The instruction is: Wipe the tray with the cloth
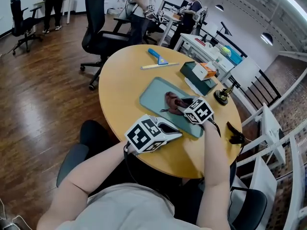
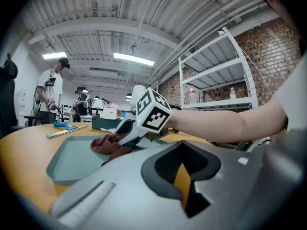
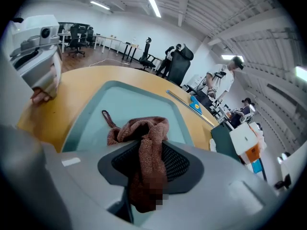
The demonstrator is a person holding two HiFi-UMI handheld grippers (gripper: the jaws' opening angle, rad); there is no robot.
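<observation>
Pinching a thick bunch of the cloth (image 3: 144,133), the right tool (image 1: 186,107) has its jaws clamped on the fabric, which spills forward out of them in a loose heap onto the tray (image 1: 154,96). The tray lies flat on the round desk (image 1: 122,75). The cloth rests near the middle of it, with bare teal floor beyond. A thin loop (image 3: 106,119) from the cloth trails across that floor. The left tool (image 1: 175,134) has its jaws together with nothing between them. It sits near the desk's front edge, just beside the tray's near rim; I cannot tell whether it touches the rim.

The cloth looks like soft, light terry. It will likely crumple and drag rather than slide as one piece, so a hold on a thick bunch, as here, seems right, with enough left hanging free to press flat against the floor. The tray looks like thin, smooth plastic, probably light enough to skid under a sideways wipe. Steadying it by the rim with the free tool would probably help.
</observation>
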